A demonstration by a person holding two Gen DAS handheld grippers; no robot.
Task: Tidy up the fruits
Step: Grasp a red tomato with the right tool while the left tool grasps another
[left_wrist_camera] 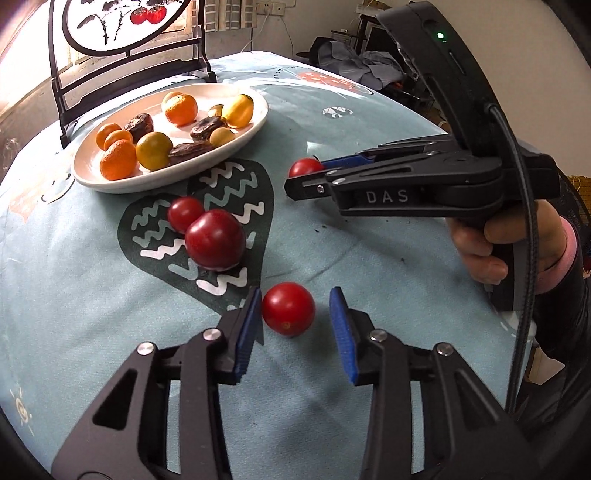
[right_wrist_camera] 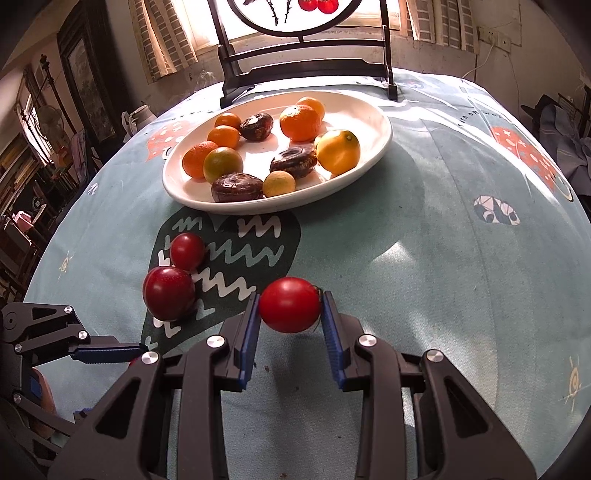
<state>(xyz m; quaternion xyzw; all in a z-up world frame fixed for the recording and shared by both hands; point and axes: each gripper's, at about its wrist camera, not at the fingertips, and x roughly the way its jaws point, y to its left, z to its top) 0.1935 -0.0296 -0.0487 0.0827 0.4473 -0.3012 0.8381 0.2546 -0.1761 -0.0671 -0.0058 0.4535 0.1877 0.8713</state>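
two tomatoes in hand, two still loose

right tongs (right_wrist_camera: pixel 290 314) grip a cherry tomato (right_wrist_camera: pixel 290 304); left tongs (left_wrist_camera: pixel 295 314) narrow around another (left_wrist_camera: pixel 288 308), right pad clear; plate (right_wrist_camera: pixel 369 110) already holds citrus.

Lit by strong daylight from the window (right_wrist_camera: pixel 317 22) behind the dark stand (right_wrist_camera: pixel 306 66), blown out to white in both views, with glare across the far tablecloth (right_wrist_camera: pixel 443 258) and the white plate (right_wrist_camera: pixel 373 110). Soft shadows falling toward the cameras under the fruit and grippers. Sharp in the middle, heavily bowed by fisheye, dark at the corners, room edges dim and smeared.
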